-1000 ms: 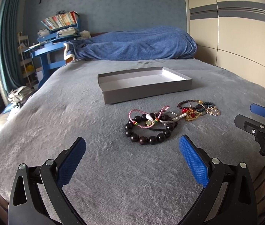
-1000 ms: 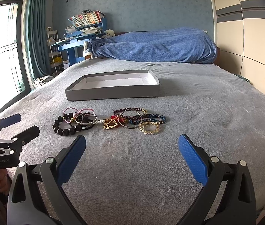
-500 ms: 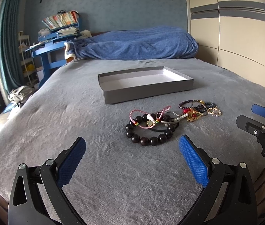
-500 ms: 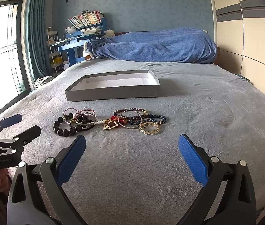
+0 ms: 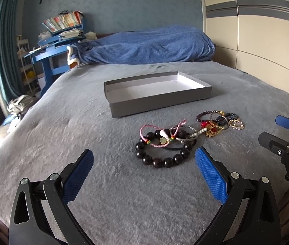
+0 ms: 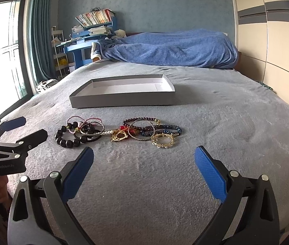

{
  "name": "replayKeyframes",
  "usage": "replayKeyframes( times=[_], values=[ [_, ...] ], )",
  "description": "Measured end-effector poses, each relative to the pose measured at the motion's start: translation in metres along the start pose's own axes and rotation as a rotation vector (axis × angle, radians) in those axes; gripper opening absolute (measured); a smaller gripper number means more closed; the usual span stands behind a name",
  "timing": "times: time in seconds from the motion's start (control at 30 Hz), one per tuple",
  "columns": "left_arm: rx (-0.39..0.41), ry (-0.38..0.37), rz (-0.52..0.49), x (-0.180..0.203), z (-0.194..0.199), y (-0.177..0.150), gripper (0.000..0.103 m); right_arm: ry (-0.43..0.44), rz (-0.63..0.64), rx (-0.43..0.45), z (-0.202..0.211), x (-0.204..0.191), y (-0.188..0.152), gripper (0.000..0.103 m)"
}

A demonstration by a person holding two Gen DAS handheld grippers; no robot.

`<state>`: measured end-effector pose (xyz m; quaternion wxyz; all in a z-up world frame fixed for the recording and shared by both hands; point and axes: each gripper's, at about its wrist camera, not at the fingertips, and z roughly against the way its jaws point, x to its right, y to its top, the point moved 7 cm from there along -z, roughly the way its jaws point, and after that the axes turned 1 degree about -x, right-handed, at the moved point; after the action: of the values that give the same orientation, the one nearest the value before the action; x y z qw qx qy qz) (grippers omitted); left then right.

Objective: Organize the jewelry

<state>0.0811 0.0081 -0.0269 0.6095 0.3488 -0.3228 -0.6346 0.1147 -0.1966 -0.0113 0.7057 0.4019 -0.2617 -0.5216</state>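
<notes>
- the right wrist view alone shows a bright window (image 6: 1,61) and the gold wire bangle (image 6: 163,140) clearly; the left wrist view shows it small and far off.
- the left gripper (image 5: 144,169) stands wide open, empty, with the black bead bracelet (image 5: 160,153) just ahead between its fingertips.
- the right gripper (image 6: 144,168) is also spread wide and empty; the jewelry pile (image 6: 119,131) lies near, ahead and slightly left.
- the grey tray (image 6: 122,100) sits beyond the pile on the grey blanket (image 6: 226,132), holding nothing visible.
</notes>
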Motion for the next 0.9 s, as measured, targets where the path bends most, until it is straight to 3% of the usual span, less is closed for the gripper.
replayKeyframes(
  times=[0.2,0.4,0.73,0.9],
  values=[
    [-0.014,-0.033,-0.041,0.009,-0.013,0.013,0.094,0.005,-0.014,-0.031,-0.01,0.005,0.003,0.098],
    [-0.046,-0.069,-0.082,0.023,-0.034,0.025,0.074,0.003,-0.033,-0.057,-0.019,0.013,0.006,0.098],
    [-0.145,-0.1,-0.186,0.053,-0.078,0.034,0.055,0.031,-0.08,-0.112,-0.034,0.024,0.006,0.098],
    [-0.185,-0.121,-0.211,0.059,-0.089,0.034,0.011,0.013,-0.074,-0.142,-0.047,0.032,0.007,0.089]
  ],
)
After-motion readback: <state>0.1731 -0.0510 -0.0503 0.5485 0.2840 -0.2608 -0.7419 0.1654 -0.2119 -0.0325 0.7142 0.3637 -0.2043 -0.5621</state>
